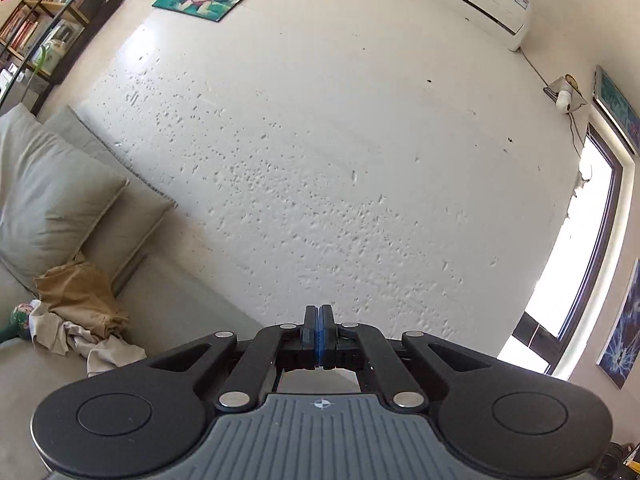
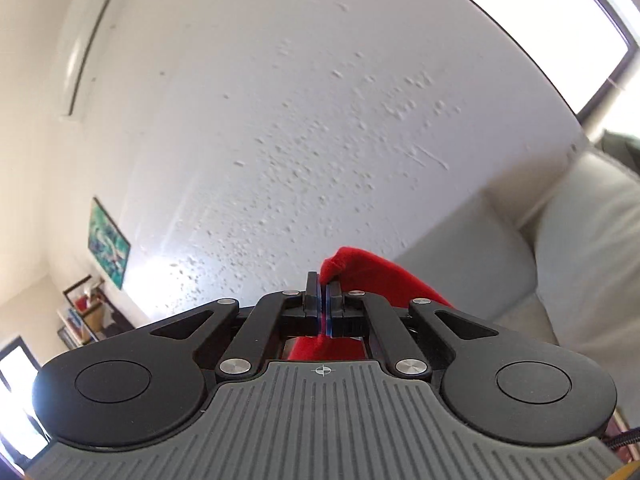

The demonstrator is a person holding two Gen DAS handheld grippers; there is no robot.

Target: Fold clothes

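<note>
Level, both tools face the wall, right tool (image 2: pixel 322 280) pinching red cloth (image 2: pixel 372 276)

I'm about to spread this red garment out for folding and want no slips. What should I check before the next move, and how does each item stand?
1. Right gripper shut on the red garment: ok.
2. Left gripper also holding the garment: not ok, shut with no cloth visible.
3. Garment hanging free, untangled: cannot tell, mostly hidden below.
4. Sofa within reach for laying down: cannot tell.
5. Heap of other clothes kept apart: ok.
</note>
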